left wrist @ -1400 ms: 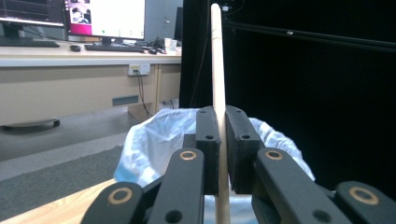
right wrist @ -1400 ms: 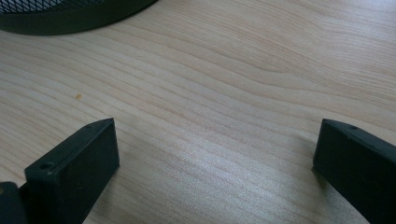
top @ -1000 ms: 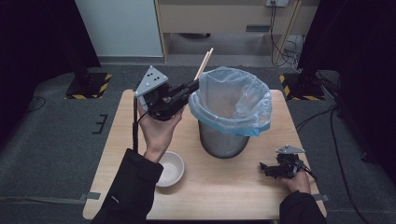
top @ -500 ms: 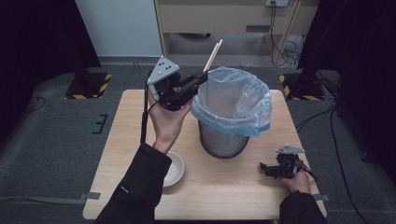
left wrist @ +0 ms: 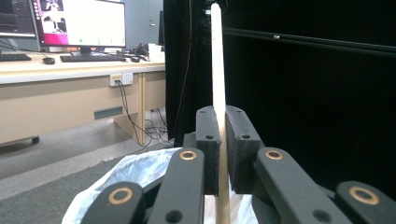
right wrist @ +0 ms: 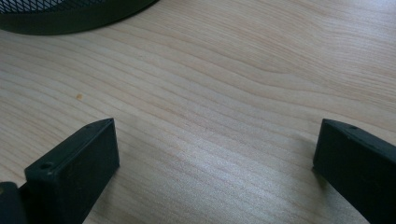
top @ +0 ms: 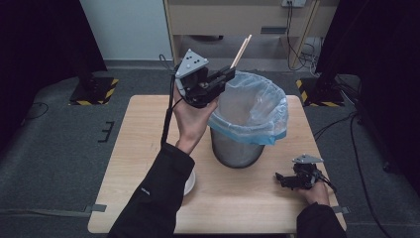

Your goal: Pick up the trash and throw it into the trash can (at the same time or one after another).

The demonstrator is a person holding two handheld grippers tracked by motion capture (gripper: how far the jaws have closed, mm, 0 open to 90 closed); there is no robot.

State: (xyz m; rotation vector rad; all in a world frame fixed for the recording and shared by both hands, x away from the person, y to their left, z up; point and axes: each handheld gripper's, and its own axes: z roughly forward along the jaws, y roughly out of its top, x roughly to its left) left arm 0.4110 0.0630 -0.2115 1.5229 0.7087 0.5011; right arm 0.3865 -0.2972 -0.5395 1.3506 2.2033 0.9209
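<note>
Left gripper (top: 229, 75) pinches a pair of pale wooden chopsticks (top: 241, 49) between its black jaws; in the left gripper view the two pads press flat against the sticks (left wrist: 218, 70), which rise straight up from between them. In the high view this gripper is lifted above the table, at about 10 o'clock from the round metal-mesh waste bin (top: 236, 148), and its jaws point toward the bin's opening. The chopsticks stand up and lean away past the far rim, so their lower ends, which I cannot see, are probably over or just beside the light blue plastic bag (top: 262, 111) that lines the bin. I judge that the sticks are held near their lower part so that they can drop straight into the bag when the jaws let go. The grip looks firm and centred, so a slip seems not likely.

Right gripper (top: 283, 179) rests low on the light wooden table (top: 133, 148) at about 4 o'clock from the bin, well apart from it. In the right gripper view its two black jaws are spread wide with only bare wood between them, and the dark mesh foot of the bin (right wrist: 70, 14) is at the top edge. It holds nothing and seems to wait out of the way.

A white round bowl (top: 189, 182) sits on the table at about 7 o'clock from the bin, partly hidden under the person's dark sleeve (top: 158, 198). Whether it holds anything, I cannot tell.
</note>
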